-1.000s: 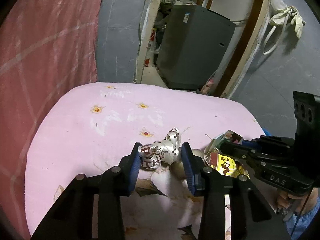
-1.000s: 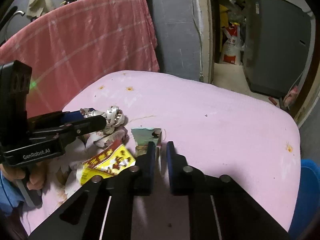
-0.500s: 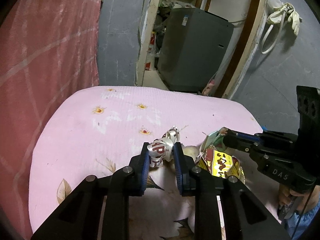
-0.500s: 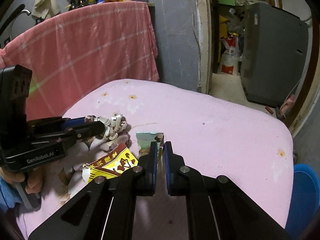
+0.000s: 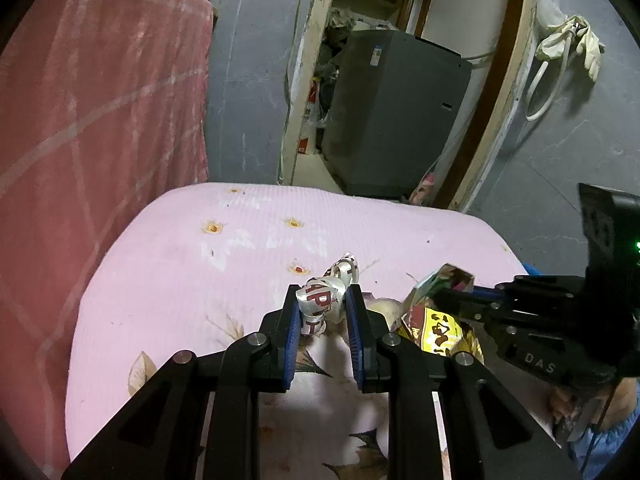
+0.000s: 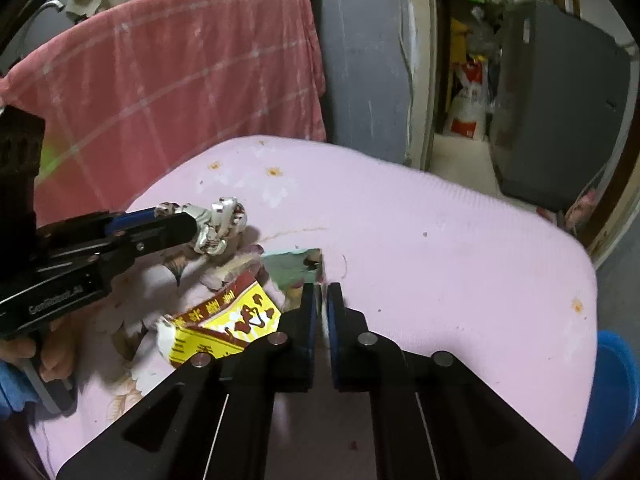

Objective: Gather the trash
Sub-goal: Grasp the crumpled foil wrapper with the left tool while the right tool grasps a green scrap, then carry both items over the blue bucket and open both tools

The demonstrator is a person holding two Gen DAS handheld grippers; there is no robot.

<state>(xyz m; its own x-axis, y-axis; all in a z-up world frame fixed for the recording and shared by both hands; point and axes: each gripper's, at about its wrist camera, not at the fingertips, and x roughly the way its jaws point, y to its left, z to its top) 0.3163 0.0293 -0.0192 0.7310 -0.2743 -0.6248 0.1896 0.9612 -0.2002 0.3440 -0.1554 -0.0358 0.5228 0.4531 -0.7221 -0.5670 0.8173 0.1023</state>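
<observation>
My left gripper [image 5: 322, 312] clamps the crushed can [image 5: 320, 300]; my right gripper [image 6: 322, 300] pinches the snack wrapper [image 6: 224, 322]; neither is binned yet.

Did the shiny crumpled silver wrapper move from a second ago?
Yes. The crumpled silver wrapper, pinched by the left gripper, has lifted off the pink flowered bedsheet, toward the gripper.

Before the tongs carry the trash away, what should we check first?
1. Left tongs shut on the crumpled wrapper: ok.
2. Right tongs shut on the yellow snack bag: ok.
3. Crumpled wrapper lifted off the pink cover: cannot tell.
4. Blue bin in sight beside the bed: ok.
5. More trash left behind: cannot tell.
</observation>
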